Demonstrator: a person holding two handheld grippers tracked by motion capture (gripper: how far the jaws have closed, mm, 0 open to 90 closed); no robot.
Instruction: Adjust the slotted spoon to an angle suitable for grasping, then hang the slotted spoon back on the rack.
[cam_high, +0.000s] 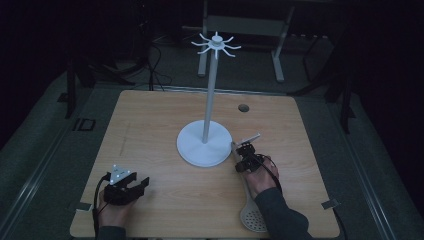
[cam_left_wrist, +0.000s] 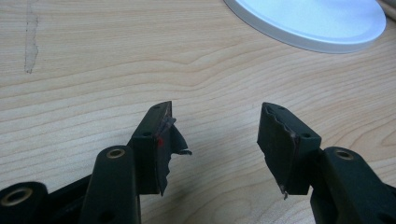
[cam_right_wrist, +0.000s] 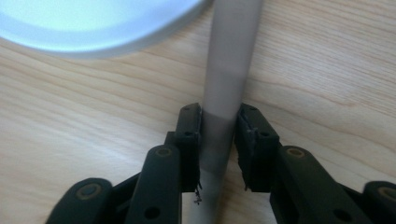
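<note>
High view first: I see a light wooden table (cam_high: 150, 125) with a white stand (cam_high: 205, 142) at its middle, a round flat base carrying a tall thin pole topped by a ring of curved hooks (cam_high: 216, 45), and I can make out nothing hanging from them. My right gripper (cam_high: 244, 151) sits just to the right of the base, with the hand (cam_high: 261, 181) behind it, and under it lies a pale slotted spoon (cam_high: 248, 197), its perforated bowl near the table's front edge and its handle running up toward the base. Right gripper view shows my two black jaws nearly closed, one on each side of the spoon's grey handle (cam_right_wrist: 228, 70); the pads look to touch it or come very close, so I take it as held, with the handle running on to the base's rim (cam_right_wrist: 93, 32). My left gripper (cam_high: 131, 186) rests at the front left of the table, well apart from the stand, its grey three-cornered plate on top. Left gripper view shows those jaws spread wide with nothing between them but bare wood; the black padding on both fingertips (cam_left_wrist: 163, 140) is torn and frayed, and the base's edge (cam_left_wrist: 308, 23) shows at upper right. A small dark round hole (cam_high: 243, 108) marks the table behind the stand.
</note>
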